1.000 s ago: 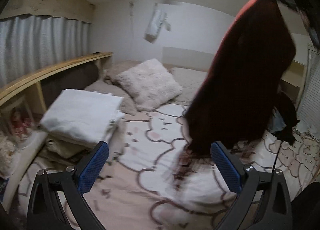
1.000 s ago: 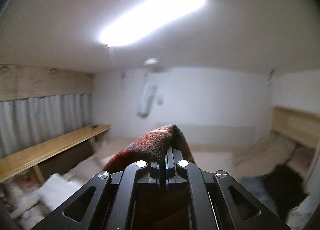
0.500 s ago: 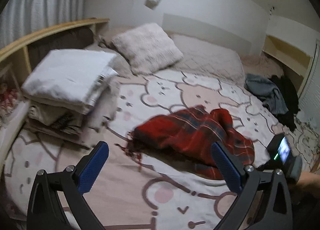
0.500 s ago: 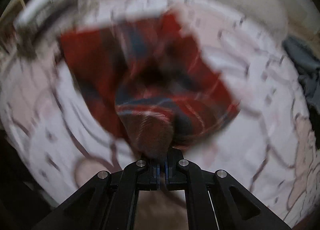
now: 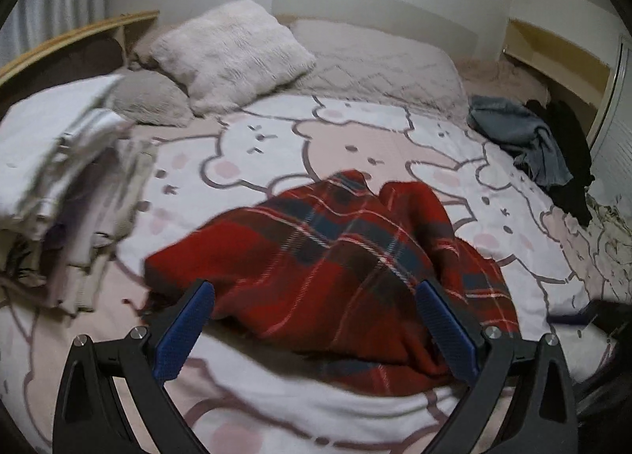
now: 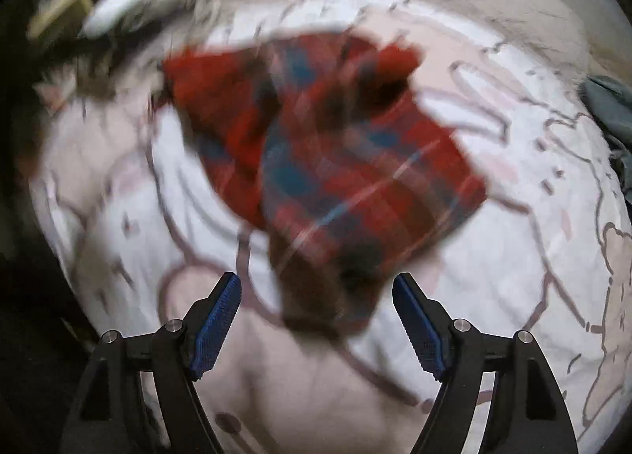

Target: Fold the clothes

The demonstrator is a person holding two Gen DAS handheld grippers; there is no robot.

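A red plaid cloth (image 5: 335, 256) lies crumpled in a heap on the bear-print bedspread (image 5: 355, 130), in the middle of the bed. My left gripper (image 5: 312, 319) hovers open over its near edge, blue pads wide apart and holding nothing. In the right wrist view the same plaid cloth (image 6: 328, 161) is blurred by motion and lies loose below and ahead of my right gripper (image 6: 316, 315). That gripper is open, and the cloth's near corner shows between its fingers without being pinched.
A stack of folded pale linens (image 5: 59, 177) sits at the bed's left side. A fluffy pillow (image 5: 229, 55) lies at the head. Grey and black garments (image 5: 529, 138) are piled at the right edge. A wooden shelf (image 5: 79, 39) runs along the left wall.
The right gripper swung the plaid cloth down from up high onto the bed, then opened and let it go. The left gripper moved closer over the cloth, staying open.
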